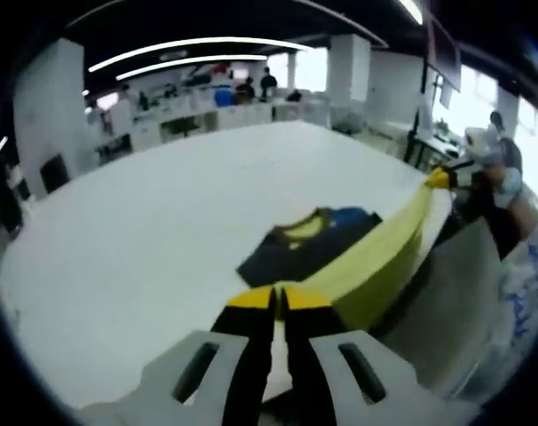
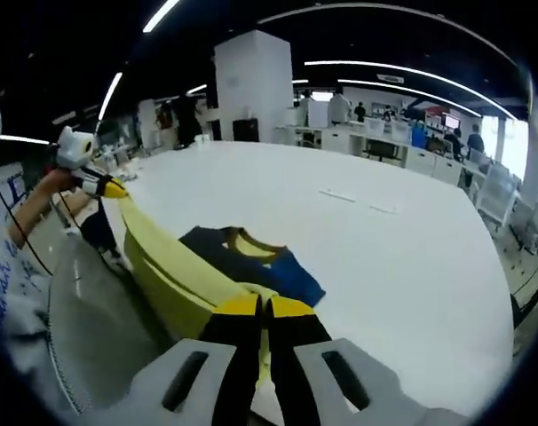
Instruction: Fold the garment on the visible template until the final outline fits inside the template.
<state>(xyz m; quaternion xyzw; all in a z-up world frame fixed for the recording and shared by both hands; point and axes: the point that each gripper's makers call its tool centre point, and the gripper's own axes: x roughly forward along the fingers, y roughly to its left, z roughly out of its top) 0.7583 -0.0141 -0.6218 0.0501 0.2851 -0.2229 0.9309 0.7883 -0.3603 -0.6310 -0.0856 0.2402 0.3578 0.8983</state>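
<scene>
Yellow garment (image 1: 375,257): stretched taut between left tool (image 1: 279,298) and right tool (image 2: 263,307), both clamped on it. Dark garment (image 2: 251,262) beyond, on surface (image 2: 393,248). Folding evidently unfinished.

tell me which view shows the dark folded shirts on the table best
The right gripper view: the dark folded shirts lie mostly uncovered, yellow collar and blue layer clear. In the left gripper view the stretched yellow garment hides their right part, and they look blurrier.
</scene>
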